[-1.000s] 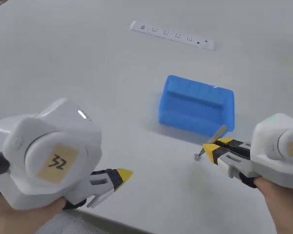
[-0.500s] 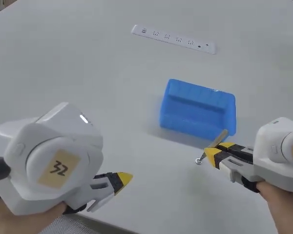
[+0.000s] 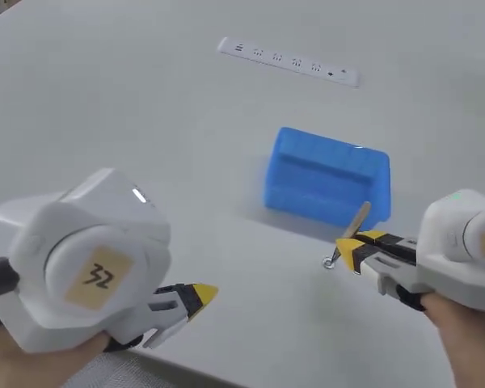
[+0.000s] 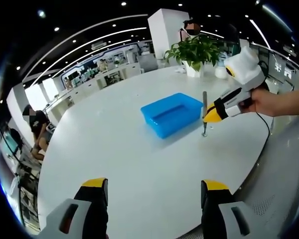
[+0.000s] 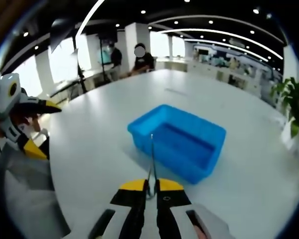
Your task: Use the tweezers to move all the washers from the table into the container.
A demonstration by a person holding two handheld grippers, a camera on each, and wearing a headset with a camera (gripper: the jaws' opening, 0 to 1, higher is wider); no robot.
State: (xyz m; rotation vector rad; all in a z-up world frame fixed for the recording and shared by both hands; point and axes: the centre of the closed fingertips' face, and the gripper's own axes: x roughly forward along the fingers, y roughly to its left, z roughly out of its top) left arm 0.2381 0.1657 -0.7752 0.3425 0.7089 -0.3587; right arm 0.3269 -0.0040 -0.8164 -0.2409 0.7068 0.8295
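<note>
A blue rectangular container (image 3: 327, 184) stands on the white table (image 3: 145, 121). My right gripper (image 3: 352, 250) is just in front of its near right corner, shut on a pair of tweezers (image 3: 359, 220). The tweezers point down at the table. A small round washer (image 3: 329, 263) sits at their tip; I cannot tell whether it is lifted. In the right gripper view the tweezers (image 5: 151, 157) run from the shut gripper (image 5: 150, 186) toward the container (image 5: 177, 142). My left gripper (image 3: 190, 301) hovers open and empty at the near left; its own view shows the container (image 4: 172, 114) and the tweezers (image 4: 205, 112).
A white power strip (image 3: 287, 61) lies at the far side of the table. A potted plant (image 4: 197, 52) stands on the table beyond the container. The table's near edge runs under the left gripper (image 3: 170, 368). People stand in the background.
The right gripper with the tweezers has edged slightly toward the container. The left gripper has stayed about where it was.
</note>
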